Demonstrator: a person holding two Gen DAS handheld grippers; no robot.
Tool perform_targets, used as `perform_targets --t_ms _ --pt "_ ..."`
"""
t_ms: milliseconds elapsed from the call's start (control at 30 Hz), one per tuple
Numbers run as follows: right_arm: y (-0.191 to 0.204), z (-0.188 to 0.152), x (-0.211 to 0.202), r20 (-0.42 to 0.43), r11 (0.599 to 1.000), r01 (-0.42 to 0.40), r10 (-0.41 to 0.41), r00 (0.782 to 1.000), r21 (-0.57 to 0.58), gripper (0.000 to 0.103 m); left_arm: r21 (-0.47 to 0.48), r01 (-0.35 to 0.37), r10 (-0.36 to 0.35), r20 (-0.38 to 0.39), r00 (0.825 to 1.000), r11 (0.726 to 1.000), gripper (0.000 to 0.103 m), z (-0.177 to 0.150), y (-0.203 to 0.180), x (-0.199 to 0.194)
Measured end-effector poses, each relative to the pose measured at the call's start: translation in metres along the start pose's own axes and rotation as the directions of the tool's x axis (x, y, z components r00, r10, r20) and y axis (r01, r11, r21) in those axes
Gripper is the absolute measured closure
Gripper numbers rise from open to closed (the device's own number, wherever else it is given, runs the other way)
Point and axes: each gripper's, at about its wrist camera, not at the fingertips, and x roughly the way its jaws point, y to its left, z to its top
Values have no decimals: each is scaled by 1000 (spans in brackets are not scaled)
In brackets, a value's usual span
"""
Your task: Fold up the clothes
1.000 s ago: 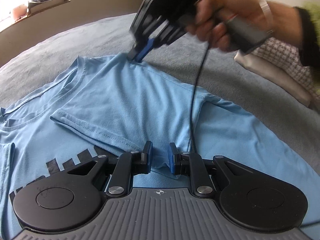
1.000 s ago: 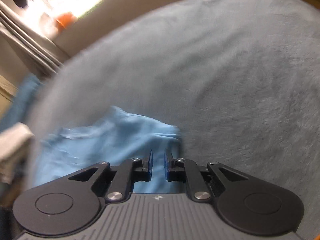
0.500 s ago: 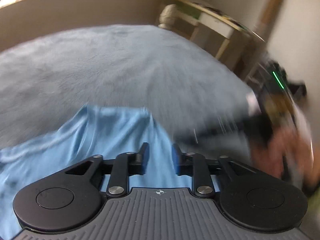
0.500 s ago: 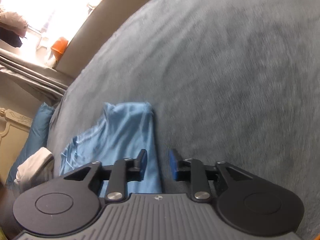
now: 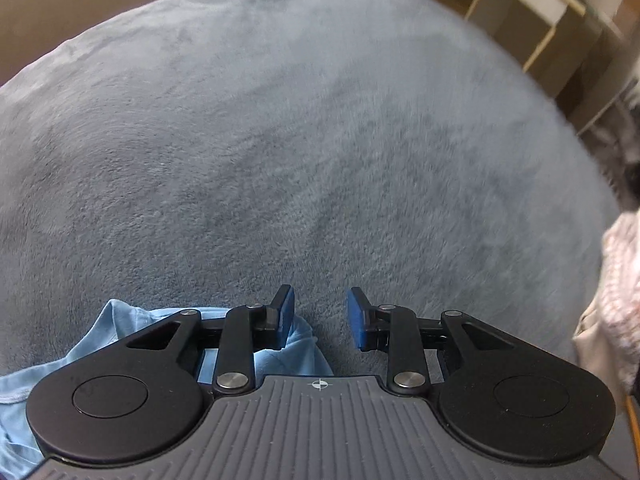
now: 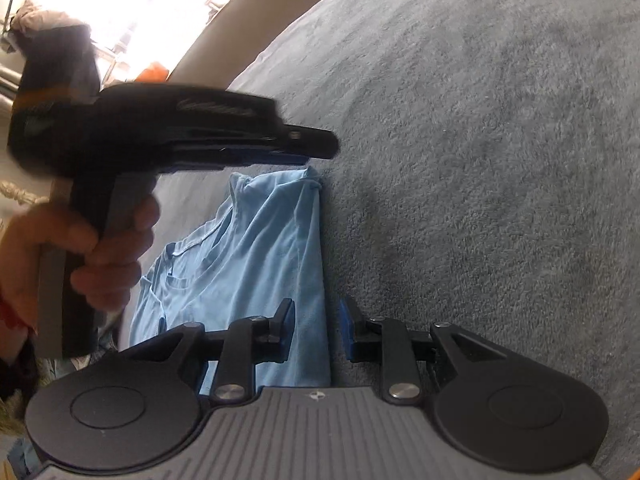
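The light blue T-shirt point(image 6: 260, 248) lies on the grey blanket point(image 6: 480, 160), folded lengthwise with a straight right edge. My right gripper point(image 6: 316, 326) stands open just above that edge, nothing between its fingers. In the right wrist view the left gripper point(image 6: 320, 146) hovers over the shirt's far corner, held by a hand point(image 6: 112, 248). In the left wrist view my left gripper point(image 5: 320, 316) is open and empty over bare blanket point(image 5: 320, 160). Only a bunched corner of the shirt point(image 5: 116, 320) shows under its left finger.
A pink-and-white knitted cloth point(image 5: 616, 280) lies at the right edge of the bed. Wooden furniture point(image 5: 540, 20) stands beyond the bed's far right side. A bright window point(image 6: 120, 8) is at the upper left in the right wrist view.
Both grippers have opened and let go of the shirt. The shirt now lies folded over into a narrower strip. The left gripper has swung over to the shirt's far corner.
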Motion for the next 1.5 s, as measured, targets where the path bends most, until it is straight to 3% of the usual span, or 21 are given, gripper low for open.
perform_targets --t_ms 200,300,433,533,733,800,933,1033,1100,1233,1333,1400,1467,1500 --pt "8 1 11 5 1000 0 0 1000 -27 79 52 -87 90 -54 994 995 76 -7 -7 4" --pt "7 0 13 6 1000 2 -2 1000 -29 84 32 -101 102 -59 993 994 87 -7 -2 6" --pt "5 -3 13 13 999 16 -15 1000 -40 94 -37 -93 92 -20 996 995 99 -13 11 0" --pt "2 -3 18 17 999 19 -18 1000 -37 102 -149 -35 41 36 998 988 100 -19 29 -9" --pt "-2 -6 21 28 1000 21 -20 999 -18 103 -332 123 -70 166 984 935 101 -31 63 -15" --pt "-3 -6 21 30 1000 23 -23 999 -12 103 -379 167 -75 244 967 910 103 -37 72 -17" --pt "-4 -8 21 34 1000 28 -28 999 3 103 -474 226 -72 321 944 851 102 -49 86 -23" --pt "-1 -9 7 64 1000 26 -27 998 17 102 -504 233 -46 356 933 831 101 -49 102 -42" --pt "1 -9 -2 84 999 25 -27 996 26 101 -493 234 -32 383 923 838 101 -45 112 -66" --pt "8 -11 -22 127 999 18 -23 992 39 101 -413 202 4 446 895 888 99 -40 143 -141" --pt "20 -15 -36 151 999 19 -23 988 29 101 -364 151 60 508 859 919 98 -53 169 -207" --pt "32 -21 -40 144 1000 24 -27 989 18 101 -361 139 82 533 842 922 98 -68 189 -245" --pt "43 -26 -43 131 1000 23 -25 991 10 101 -383 103 123 522 844 918 97 -93 207 -279" --pt "49 -30 -45 123 1000 27 -28 992 5 101 -390 87 133 503 854 917 97 -107 210 -286"
